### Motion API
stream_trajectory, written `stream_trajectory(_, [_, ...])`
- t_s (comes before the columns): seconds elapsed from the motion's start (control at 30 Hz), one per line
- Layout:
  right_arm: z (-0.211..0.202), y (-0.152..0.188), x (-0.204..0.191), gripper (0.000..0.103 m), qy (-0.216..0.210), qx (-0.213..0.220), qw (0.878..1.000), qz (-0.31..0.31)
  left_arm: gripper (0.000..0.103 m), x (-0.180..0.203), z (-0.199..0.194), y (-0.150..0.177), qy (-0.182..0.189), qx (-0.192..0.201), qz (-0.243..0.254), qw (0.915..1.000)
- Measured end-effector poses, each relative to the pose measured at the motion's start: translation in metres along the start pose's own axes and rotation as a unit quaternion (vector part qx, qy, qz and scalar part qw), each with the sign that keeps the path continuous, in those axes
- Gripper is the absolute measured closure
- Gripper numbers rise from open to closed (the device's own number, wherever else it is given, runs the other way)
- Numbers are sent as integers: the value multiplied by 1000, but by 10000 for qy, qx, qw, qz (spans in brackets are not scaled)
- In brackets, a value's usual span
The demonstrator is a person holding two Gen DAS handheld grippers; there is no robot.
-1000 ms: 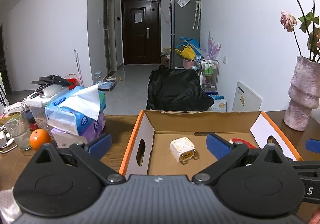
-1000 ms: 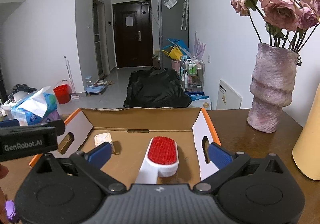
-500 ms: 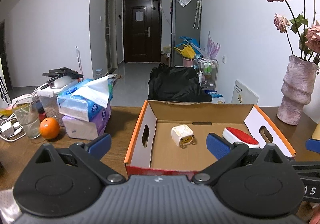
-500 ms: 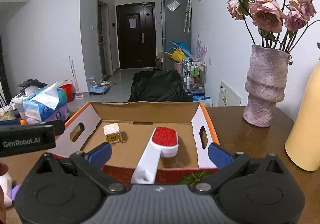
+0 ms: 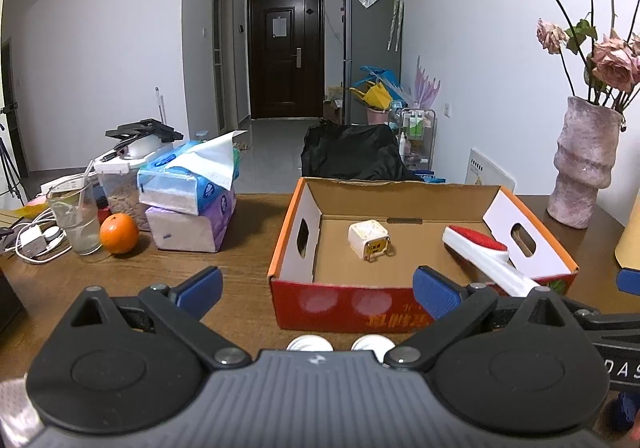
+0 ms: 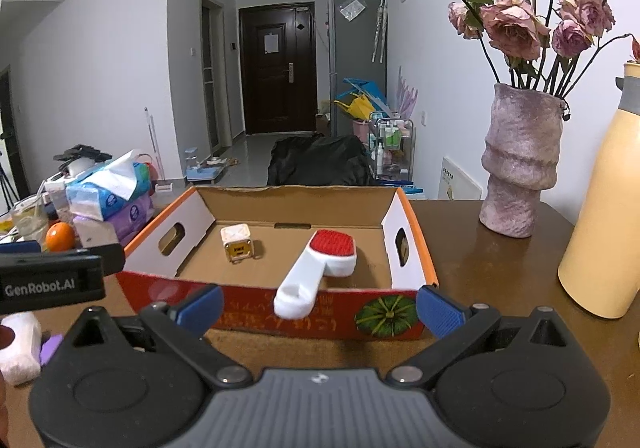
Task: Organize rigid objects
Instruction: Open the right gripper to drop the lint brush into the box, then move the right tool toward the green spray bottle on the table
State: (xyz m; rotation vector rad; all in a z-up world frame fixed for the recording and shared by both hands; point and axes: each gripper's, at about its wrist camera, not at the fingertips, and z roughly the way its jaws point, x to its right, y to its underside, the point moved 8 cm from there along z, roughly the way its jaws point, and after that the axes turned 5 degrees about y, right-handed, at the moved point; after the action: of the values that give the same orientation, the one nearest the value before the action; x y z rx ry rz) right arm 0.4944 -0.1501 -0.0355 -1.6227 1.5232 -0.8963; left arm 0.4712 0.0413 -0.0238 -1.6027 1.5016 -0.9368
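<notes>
Nearest us, both jaws gape wide with nothing held: left gripper (image 5: 318, 282), right gripper (image 6: 320, 306). At twelve o'clock, the brush (image 6: 320, 268) overhangs the box (image 6: 280, 318) front (we might snag its handle); the charger (image 6: 238, 244) sits beyond.

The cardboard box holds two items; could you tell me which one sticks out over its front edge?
The white lint brush with the red pad: its handle overhangs the cardboard box's front wall. The white cube charger sits wholly inside.
</notes>
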Motion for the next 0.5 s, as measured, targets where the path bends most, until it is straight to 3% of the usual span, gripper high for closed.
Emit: stream_trajectory(0.5, [-38,24,-8,0,-237,63,9995,-178,0,-3,-36,24,-19,-32,24,10000])
